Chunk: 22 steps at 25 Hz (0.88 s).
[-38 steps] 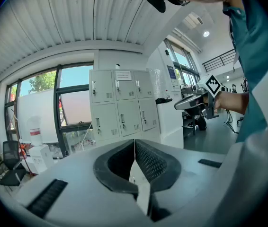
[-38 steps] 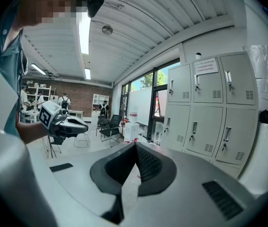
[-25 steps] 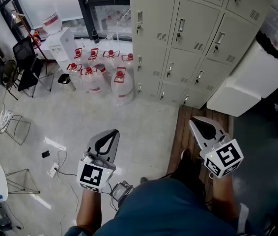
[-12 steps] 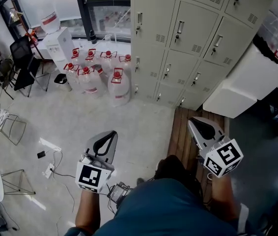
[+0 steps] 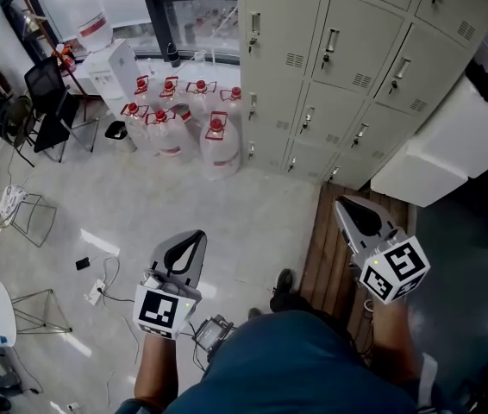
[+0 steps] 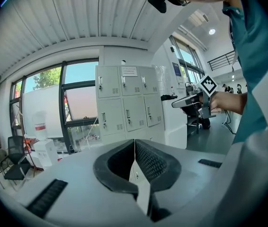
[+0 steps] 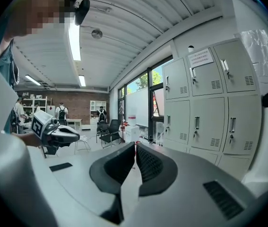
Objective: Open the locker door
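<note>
Left gripper (image 5: 195, 236) and right gripper (image 5: 347, 206) hover above the floor (image 5: 227, 205) — jaws together, holding nothing. The locker doors (image 5: 347, 41) are closed.

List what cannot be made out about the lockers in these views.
- Head view: the top row of the lockers is cut off by the upper edge, and their lower right doors sit behind a white box.
- Right gripper view: the notice on a top door is too small to read.
- Left gripper view: the lowest doors are hidden behind the left gripper's own body.
- All views: the latches are too small to tell locked from unlocked.
</note>
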Each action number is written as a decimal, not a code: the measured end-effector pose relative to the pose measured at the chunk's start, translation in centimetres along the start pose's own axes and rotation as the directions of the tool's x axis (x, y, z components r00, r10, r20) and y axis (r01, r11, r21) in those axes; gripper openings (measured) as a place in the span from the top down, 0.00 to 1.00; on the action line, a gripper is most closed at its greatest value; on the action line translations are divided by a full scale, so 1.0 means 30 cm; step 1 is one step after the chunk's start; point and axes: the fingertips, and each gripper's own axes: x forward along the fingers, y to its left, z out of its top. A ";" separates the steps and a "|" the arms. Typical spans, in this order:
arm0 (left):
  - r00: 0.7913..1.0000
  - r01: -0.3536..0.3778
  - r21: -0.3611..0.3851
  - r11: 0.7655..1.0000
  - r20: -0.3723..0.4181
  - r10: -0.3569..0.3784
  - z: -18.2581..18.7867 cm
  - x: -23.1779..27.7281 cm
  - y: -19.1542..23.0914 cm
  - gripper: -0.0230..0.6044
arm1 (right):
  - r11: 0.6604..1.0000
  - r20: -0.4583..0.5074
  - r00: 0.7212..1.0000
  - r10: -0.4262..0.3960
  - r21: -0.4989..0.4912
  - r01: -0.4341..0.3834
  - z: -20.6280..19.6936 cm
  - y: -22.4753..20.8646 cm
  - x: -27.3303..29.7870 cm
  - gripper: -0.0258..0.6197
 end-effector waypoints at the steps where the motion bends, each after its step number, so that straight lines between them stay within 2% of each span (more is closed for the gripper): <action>1: 1.000 -0.002 0.004 1.000 -0.009 0.002 -0.004 0.026 0.011 0.93 | 1.000 0.006 1.000 0.009 -0.002 -0.009 0.005 -0.016 0.020 0.90; 4: 1.000 0.008 0.029 1.000 -0.014 -0.008 0.004 0.112 0.007 0.93 | 1.000 0.000 1.000 0.020 0.002 -0.020 -0.008 -0.081 0.060 0.90; 10: 1.000 0.005 0.022 1.000 0.014 -0.005 0.091 0.286 0.016 0.93 | 0.999 -0.018 0.999 0.036 0.018 -0.036 -0.010 -0.239 0.137 0.90; 22: 0.999 -0.037 0.036 0.999 -0.029 0.038 0.142 0.614 0.053 0.93 | 0.994 0.000 0.995 0.099 0.038 -0.099 0.013 -0.550 0.305 0.90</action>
